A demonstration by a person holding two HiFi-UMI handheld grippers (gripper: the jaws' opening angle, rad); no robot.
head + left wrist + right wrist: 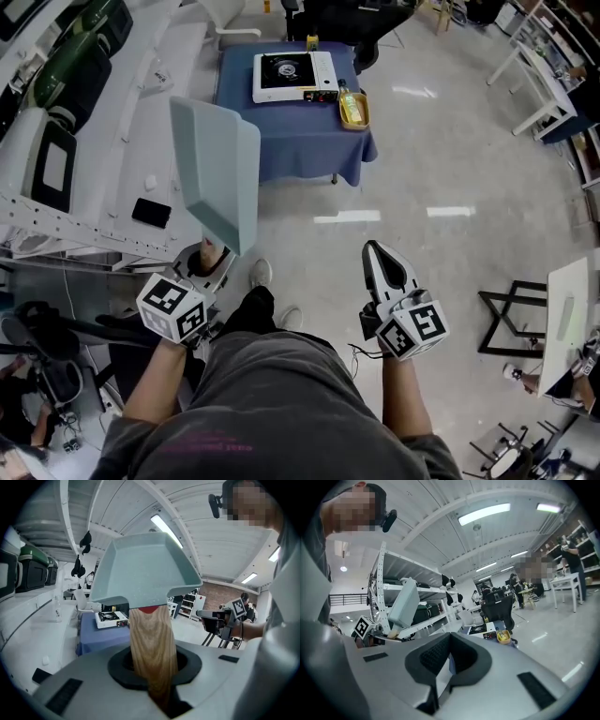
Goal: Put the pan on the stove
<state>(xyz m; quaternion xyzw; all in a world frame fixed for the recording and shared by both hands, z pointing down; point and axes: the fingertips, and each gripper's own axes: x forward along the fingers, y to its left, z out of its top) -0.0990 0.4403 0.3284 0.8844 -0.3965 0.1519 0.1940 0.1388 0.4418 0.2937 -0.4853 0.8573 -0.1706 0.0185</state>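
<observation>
A pale teal square pan (pixel 217 173) stands upright in the air at my left, its wooden handle (pixel 152 653) pointing down. My left gripper (pixel 208 261) is shut on that handle, and the pan's body (pixel 145 569) fills the upper part of the left gripper view. The white portable stove (pixel 293 77) sits far ahead on a blue-clothed table (pixel 281 141), with nothing on its burner. It shows small in both gripper views (pixel 111 618) (pixel 480 630). My right gripper (pixel 377 255) hangs at my right above the floor, jaws together and empty (pixel 449 660).
A yellow basket (pixel 353 108) holding a bottle stands at the stove's right on the table. White shelving (pixel 103 159) with dark green cases runs along the left. A black folding stand (pixel 511 323) and white tables are at the right. Grey floor lies between me and the table.
</observation>
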